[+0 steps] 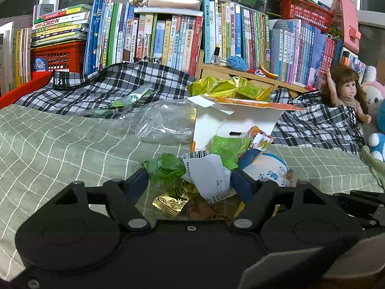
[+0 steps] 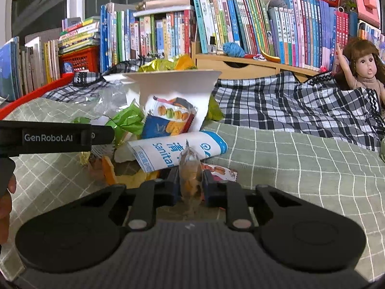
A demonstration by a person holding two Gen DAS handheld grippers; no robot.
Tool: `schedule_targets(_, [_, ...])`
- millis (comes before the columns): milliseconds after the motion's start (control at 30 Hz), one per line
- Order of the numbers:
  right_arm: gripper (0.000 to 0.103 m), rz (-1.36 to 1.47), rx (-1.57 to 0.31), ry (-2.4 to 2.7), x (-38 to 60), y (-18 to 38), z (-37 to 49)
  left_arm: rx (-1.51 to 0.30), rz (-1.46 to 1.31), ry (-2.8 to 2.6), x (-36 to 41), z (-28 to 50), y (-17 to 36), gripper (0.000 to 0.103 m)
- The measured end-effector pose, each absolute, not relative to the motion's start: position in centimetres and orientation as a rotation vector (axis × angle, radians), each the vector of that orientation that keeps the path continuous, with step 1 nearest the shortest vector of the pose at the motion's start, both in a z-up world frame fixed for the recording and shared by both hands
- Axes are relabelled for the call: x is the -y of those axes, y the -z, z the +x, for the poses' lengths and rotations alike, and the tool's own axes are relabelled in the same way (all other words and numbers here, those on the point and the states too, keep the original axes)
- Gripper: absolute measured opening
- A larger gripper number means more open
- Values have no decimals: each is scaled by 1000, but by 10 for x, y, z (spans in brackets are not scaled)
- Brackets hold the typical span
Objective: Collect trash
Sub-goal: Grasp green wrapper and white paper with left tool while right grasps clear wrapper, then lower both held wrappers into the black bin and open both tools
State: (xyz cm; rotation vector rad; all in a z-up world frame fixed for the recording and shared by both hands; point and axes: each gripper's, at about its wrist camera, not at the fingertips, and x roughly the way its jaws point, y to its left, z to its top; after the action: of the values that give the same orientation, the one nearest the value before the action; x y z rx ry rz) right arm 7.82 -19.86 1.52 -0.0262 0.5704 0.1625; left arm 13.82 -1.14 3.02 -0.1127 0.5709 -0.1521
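Observation:
A heap of trash lies on the green checked bedspread (image 1: 60, 149). My left gripper (image 1: 191, 179) is open, its fingers on either side of a green wrapper (image 1: 166, 168) and a white printed wrapper (image 1: 209, 178), with a gold foil wrapper (image 1: 170, 202) just below. Behind these stands a torn white carton (image 1: 240, 118). In the right wrist view my right gripper (image 2: 191, 185) is shut on a clear wrapper with orange-brown contents (image 2: 191, 168). Just beyond it lie a blue-and-white wipes packet (image 2: 175, 151) and a macaron wrapper (image 2: 170, 118). The left gripper (image 2: 105, 133) reaches into the heap from the left.
A plaid cloth (image 2: 288, 101) lies bunched behind the heap, with crumpled gold foil (image 1: 228, 88) and a clear plastic bag (image 1: 163, 122). Rows of books (image 1: 168, 38) and a red crate (image 1: 57, 56) line the back. A doll (image 2: 365, 67) and plush toys (image 1: 375, 110) sit at right. A hand (image 2: 4, 192) shows at the left edge.

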Motion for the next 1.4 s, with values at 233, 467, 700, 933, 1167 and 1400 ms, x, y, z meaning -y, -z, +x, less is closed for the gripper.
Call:
schedule_targets(233, [25,-40,-546,-166,198,-23,65,-541,-99,164,7,120,-41,66])
schedule_targets(467, [24,-37,-528,-168,200,-32,50,-506,-84,167,1,95,-54,65])
schedule_targets(700, [24,-20,-513,-173,202,-42,26,-500,-89,183,-4,66,-65,65])
schedule_targets(933, [24,38,-514,-201,204,-47,-16,-519,-134,249,-10,14,-71,65])
schedule_targets(1167, [24,83,-519,-230,203,-44,-65,-508,-175,278,-16,-49,-68,65])
schedule_targets(1400, [24,104,-520,-272,194,-25,-130,-511,-194,311,-22,-123,-51,65])
